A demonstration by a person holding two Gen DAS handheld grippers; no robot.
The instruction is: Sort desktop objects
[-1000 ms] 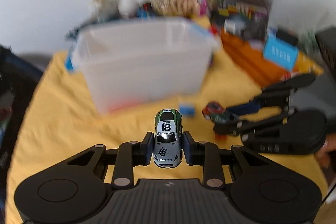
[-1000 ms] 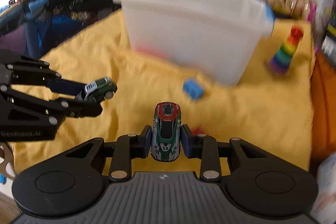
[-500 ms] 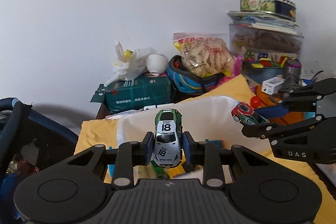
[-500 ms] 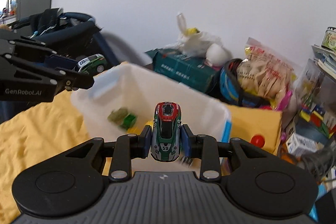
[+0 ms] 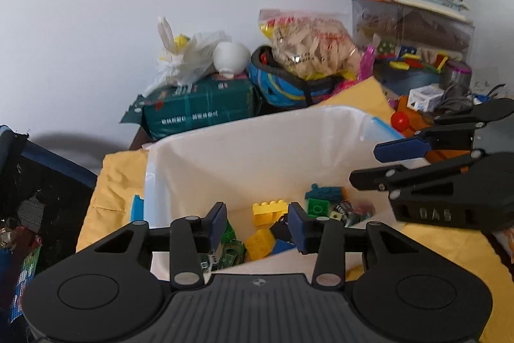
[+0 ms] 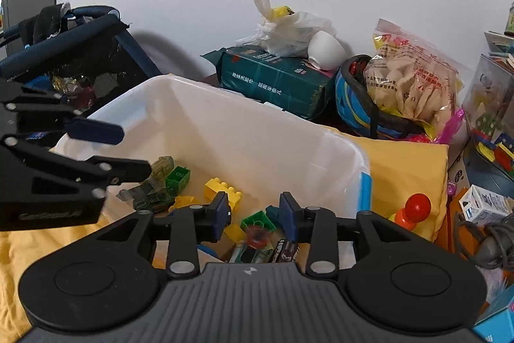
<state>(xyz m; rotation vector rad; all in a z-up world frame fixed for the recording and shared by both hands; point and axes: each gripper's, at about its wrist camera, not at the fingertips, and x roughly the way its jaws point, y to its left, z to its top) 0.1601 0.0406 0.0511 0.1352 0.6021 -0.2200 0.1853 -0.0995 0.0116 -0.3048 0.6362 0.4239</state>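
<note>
A white plastic bin (image 5: 244, 150) stands on the yellow cloth and also shows in the right wrist view (image 6: 257, 134). It holds yellow, green and blue bricks (image 5: 270, 209) and toy cars. My left gripper (image 5: 257, 222) is open and empty above the bin's near side. A green toy car (image 5: 231, 254) lies under it. My right gripper (image 6: 253, 214) is open and empty above the bin. A red and green toy car (image 6: 253, 248) lies below it among the bricks (image 6: 221, 190). Each gripper shows in the other's view, over the bin.
Behind the bin are a green package (image 5: 199, 108), a white bag (image 5: 186, 60), a snack bag (image 5: 308, 50) on a blue helmet, and stacked boxes (image 5: 411, 31) at the right. A dark playpen (image 6: 74, 53) stands at the left. A red-topped stacking toy (image 6: 414, 208) stands right of the bin.
Both grippers have opened over the bin and let go of their toy cars. The cars now lie in the bin. The views have dropped slightly toward the bin.
</note>
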